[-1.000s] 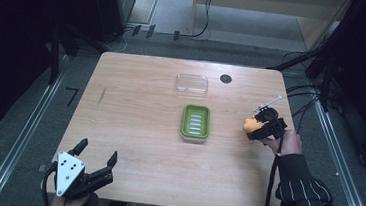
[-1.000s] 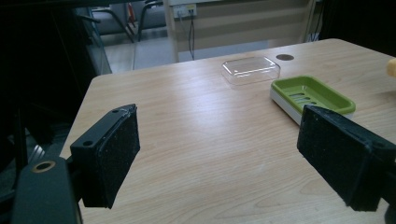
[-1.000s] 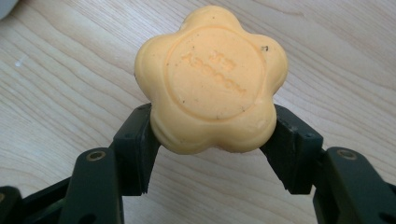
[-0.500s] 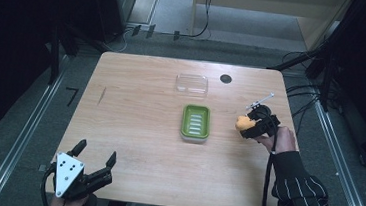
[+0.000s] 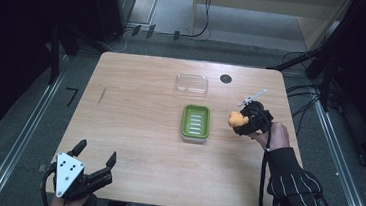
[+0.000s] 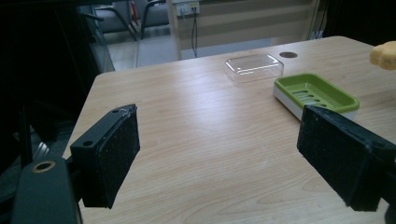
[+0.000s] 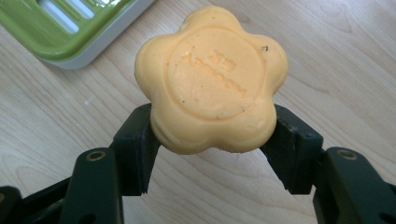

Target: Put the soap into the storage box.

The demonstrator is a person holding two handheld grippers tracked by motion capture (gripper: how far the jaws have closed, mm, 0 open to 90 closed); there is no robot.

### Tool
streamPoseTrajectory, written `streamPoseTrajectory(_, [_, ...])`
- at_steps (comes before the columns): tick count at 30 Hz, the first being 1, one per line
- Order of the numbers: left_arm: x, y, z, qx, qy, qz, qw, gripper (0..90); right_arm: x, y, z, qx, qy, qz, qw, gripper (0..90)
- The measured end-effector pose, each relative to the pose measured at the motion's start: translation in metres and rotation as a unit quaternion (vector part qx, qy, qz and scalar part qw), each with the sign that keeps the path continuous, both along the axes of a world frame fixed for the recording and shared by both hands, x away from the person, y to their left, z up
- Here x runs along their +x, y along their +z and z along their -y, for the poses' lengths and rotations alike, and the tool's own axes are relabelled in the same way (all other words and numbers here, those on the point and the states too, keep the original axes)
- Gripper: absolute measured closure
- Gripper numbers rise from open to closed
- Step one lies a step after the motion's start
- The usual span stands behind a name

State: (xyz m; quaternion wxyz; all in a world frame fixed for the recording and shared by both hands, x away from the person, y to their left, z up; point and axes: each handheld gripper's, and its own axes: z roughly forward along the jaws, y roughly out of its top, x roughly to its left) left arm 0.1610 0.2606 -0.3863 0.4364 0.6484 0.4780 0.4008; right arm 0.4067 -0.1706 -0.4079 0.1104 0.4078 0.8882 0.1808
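An orange flower-shaped soap [image 7: 212, 79] sits between the jaws of my right gripper [image 7: 212, 140], which is shut on it. In the high view the soap [image 5: 237, 120] hangs over the table just right of a green soap dish [image 5: 196, 122], held by the right gripper [image 5: 243, 123]. The dish's corner [image 7: 70, 28] shows at the upper left of the right gripper view. My left gripper [image 5: 97, 154] rests at the table's near left corner, jaws wide open with nothing between them. From the left gripper view, the dish [image 6: 315, 93] and the soap [image 6: 384, 54] lie far off.
A clear plastic lid [image 5: 191, 84] lies behind the dish, also seen as the lid [image 6: 253, 67] from the left. A dark round hole [image 5: 226, 78] sits in the wooden table [image 5: 133, 129] near its back edge. Cables run on the floor beyond.
My right gripper has carried the soap leftward and slightly up, closer to the green dish. The left gripper has stayed put.
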Motion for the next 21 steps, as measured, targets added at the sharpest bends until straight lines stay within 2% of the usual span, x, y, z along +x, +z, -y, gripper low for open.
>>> streamPoseTrajectory(21, [0.002, 0.000, 0.002, -0.002, -0.004, -0.001, 1.0000, 13.7, 0.010, 0.006, -0.038, 0.005, 0.042, 0.014, 0.9990, 40.3])
